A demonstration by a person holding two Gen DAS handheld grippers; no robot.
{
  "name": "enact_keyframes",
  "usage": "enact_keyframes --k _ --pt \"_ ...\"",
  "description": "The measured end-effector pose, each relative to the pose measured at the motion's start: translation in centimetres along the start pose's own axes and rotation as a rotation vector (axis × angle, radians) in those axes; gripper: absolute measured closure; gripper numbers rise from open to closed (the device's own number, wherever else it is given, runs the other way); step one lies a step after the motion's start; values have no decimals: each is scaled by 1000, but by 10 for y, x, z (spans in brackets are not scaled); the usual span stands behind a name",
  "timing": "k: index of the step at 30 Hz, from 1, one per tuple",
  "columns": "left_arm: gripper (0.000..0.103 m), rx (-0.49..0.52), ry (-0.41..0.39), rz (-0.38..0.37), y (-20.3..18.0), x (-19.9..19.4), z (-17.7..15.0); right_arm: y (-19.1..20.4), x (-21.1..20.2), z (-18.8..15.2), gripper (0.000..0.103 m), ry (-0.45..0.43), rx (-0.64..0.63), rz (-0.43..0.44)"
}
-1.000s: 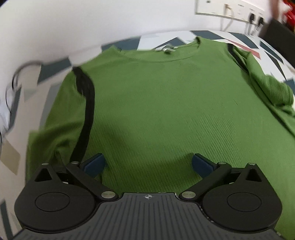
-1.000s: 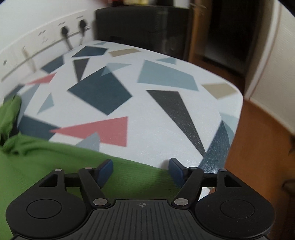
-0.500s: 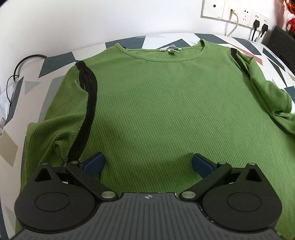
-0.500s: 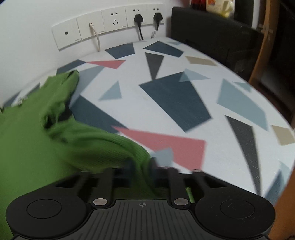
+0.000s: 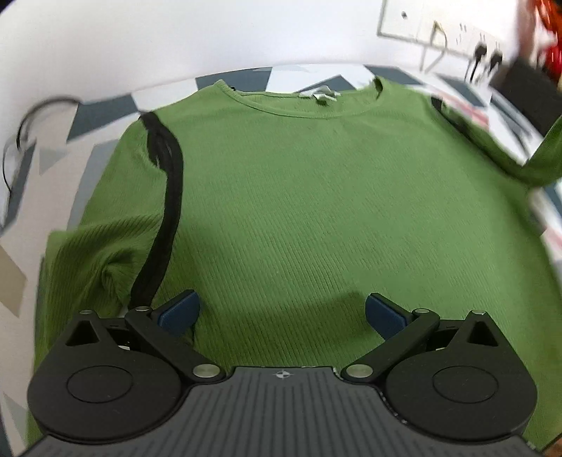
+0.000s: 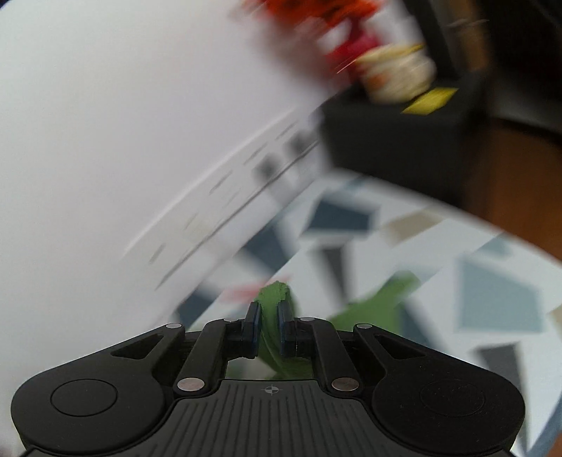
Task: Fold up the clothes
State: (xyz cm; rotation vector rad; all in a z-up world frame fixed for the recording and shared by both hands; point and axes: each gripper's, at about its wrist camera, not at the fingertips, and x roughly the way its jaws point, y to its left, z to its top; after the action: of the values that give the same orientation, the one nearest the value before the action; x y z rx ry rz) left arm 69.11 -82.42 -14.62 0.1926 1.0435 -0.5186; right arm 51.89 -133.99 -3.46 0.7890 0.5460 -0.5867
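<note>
The left tongs (image 5: 282, 313) hover open over the green sweater (image 5: 316, 211), which lies flat on the patterned counter (image 5: 105, 158) below a white wall (image 5: 175, 38). The right tongs (image 6: 268, 328) grip its sleeve (image 6: 274, 298), lifted.

It looked like a lived-in home, not a lab. A table (image 5: 105, 102) with a cloth of grey, blue and pink geometric patches stood against a plain white wall (image 5: 175, 35). A row of wall sockets (image 5: 442, 31) had plugs in them, and a wooden floor (image 6: 509, 168) showed beyond a dark cabinet (image 6: 393, 140).
</note>
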Motion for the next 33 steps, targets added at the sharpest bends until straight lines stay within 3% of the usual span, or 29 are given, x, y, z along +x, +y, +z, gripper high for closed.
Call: enact_keyframes --k 4,7,9,11,15,18,21,25,28,29,33 --pt "1 -163 -54 -124 32 -27 0 57 24 -39 96 196 -51 203" --pt "0 -226 -116 -146 54 -51 -3 103 48 -72 93 322 -71 346" --pt "0 -260 -141 -145 65 -64 -4 130 60 -88 75 371 -112 380" --pt "0 -257 -154 -143 67 -71 -6 150 63 -97 73 348 -167 372" --pt "0 -227 -175 -136 65 -81 -9 144 62 -83 71 289 -217 315" --pt "0 -145 -166 -106 47 -75 -13 120 60 -70 65 249 -248 186" --pt "0 -114 -123 -114 32 -58 -18 86 66 -63 65 276 -234 62" --pt "1 -38 -60 -123 9 -35 -24 60 79 -101 66 403 -337 -23" --pt "0 33 -68 -133 -7 -33 -26 57 84 -123 79 433 -385 -30" --pt "0 36 -64 -151 -10 -33 -25 54 86 -128 96 442 -356 -24" --pt "0 41 -86 -196 -16 -41 -23 56 90 -128 101 458 -227 43"
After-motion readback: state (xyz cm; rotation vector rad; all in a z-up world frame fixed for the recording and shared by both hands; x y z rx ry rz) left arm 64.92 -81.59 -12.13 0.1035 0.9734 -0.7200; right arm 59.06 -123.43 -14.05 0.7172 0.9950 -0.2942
